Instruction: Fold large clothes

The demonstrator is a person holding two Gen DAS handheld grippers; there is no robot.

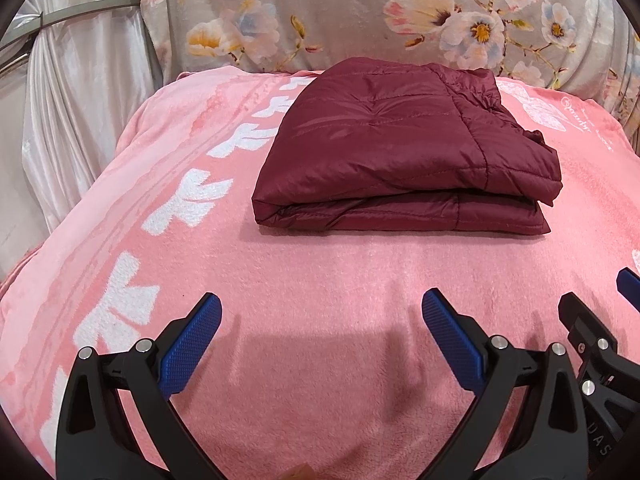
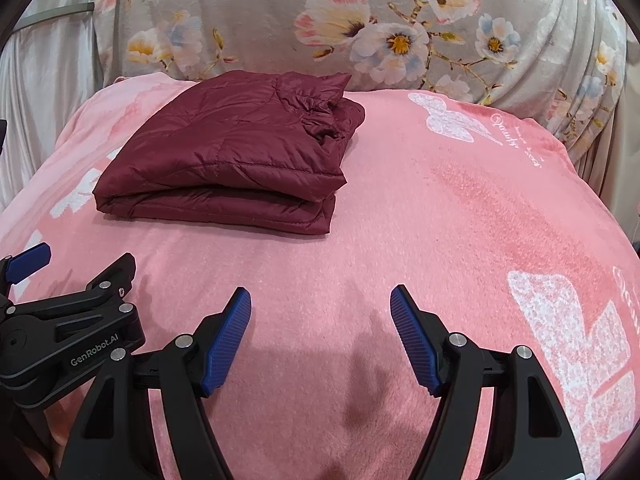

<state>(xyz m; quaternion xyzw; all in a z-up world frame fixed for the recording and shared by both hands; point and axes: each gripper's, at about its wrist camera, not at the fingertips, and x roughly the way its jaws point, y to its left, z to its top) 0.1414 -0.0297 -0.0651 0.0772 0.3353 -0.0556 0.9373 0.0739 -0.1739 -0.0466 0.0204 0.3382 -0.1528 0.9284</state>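
Your left gripper is released: its two blue-padded fingers stand wide apart with only the pink blanket showing between them, and nothing is caught in them. Your right gripper is the same, fingers spread and empty, hanging above bare blanket. Both point down at a slant toward the bed surface, and they sit side by side: in the left wrist view the right gripper's black frame pokes in at the lower right edge, and in the right wrist view the left gripper's frame fills the lower left corner.

The maroon jacket lies folded into a thick, roughly square bundle on the blanket, well ahead of both sets of fingers and untouched by either. Its folded edge faces you, with layers stacked one on another; at the far right corner the fabric bunches up in loose wrinkles. From your left gripper it sits nearly straight ahead; from your right gripper the jacket lies ahead and to the left.

The blanket carries white butterfly prints and some script. Behind the jacket a grey floral cover rises as a backdrop, and a pale satin curtain hangs at the left.
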